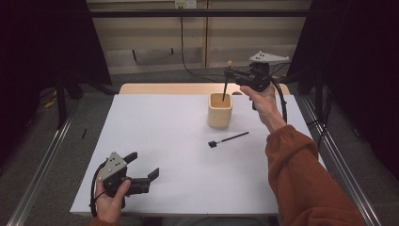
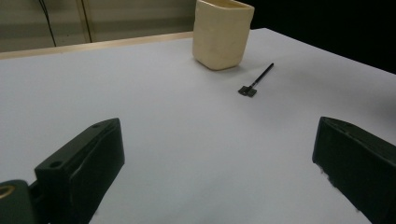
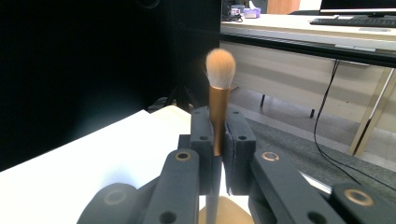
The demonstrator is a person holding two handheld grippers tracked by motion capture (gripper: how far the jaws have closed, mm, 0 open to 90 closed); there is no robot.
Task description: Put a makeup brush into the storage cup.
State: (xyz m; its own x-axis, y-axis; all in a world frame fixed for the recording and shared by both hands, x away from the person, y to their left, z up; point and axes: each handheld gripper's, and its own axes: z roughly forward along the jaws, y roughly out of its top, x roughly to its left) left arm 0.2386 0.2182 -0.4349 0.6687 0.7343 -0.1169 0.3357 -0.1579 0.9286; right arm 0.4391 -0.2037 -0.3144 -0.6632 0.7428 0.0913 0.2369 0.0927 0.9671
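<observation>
A cream cup (image 1: 220, 110) (image 2: 222, 34) stands on the white table top (image 1: 179, 155), toward the far middle. My right gripper (image 1: 234, 74) (image 3: 215, 135) hangs just above the cup, shut on a makeup brush (image 1: 227, 80) (image 3: 219, 93). The brush stands upright, copper ferrule and pale bristles up, its dark handle reaching down into the cup's mouth. A thin black brush with a flat head (image 1: 228, 139) (image 2: 256, 81) lies on the table in front of the cup. My left gripper (image 1: 143, 165) (image 2: 219, 172) rests low at the near left, open, nothing between its fingers.
A wooden strip (image 1: 164, 88) runs along the far edge of the table. Metal rails (image 1: 42, 160) flank both sides. A cable (image 1: 188, 66) hangs behind the table. A desk with a keyboard (image 3: 359, 21) stands farther off in the right gripper view.
</observation>
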